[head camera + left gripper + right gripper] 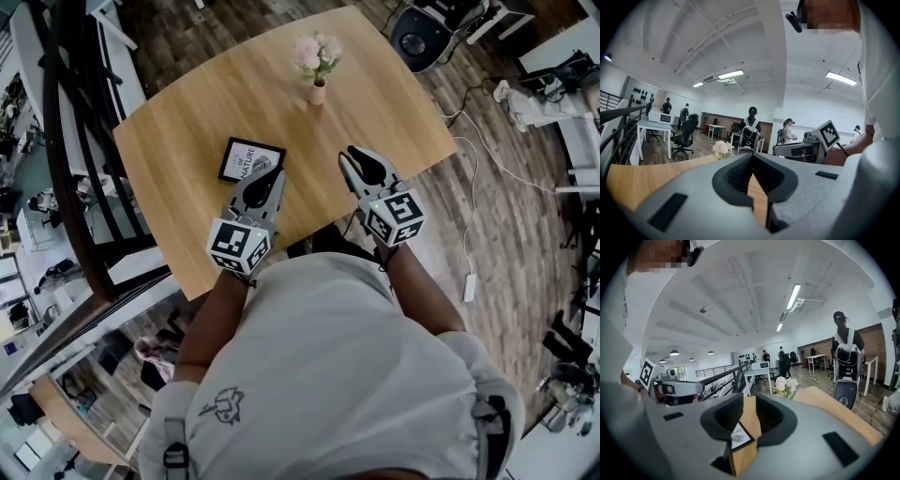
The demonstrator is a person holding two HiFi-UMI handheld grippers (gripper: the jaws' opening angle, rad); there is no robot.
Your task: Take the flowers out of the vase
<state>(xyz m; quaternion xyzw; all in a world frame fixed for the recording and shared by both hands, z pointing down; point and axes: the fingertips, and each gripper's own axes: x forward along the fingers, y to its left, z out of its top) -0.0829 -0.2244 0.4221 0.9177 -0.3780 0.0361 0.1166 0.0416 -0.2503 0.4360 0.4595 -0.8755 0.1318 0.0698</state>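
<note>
Pink and white flowers stand in a small pale vase near the far edge of the wooden table. Both grippers hover over the table's near side, well short of the vase. My left gripper is shut, its tips meeting with nothing between them; in its own view the flowers peek over the left jaw. My right gripper is open and empty; through its gap I see bare wood, with the flowers ahead and slightly right.
A black-framed card lies on the table just ahead of the left gripper, also in the right gripper view. A dark railing runs along the left. A black round device and cables sit on the floor beyond the table.
</note>
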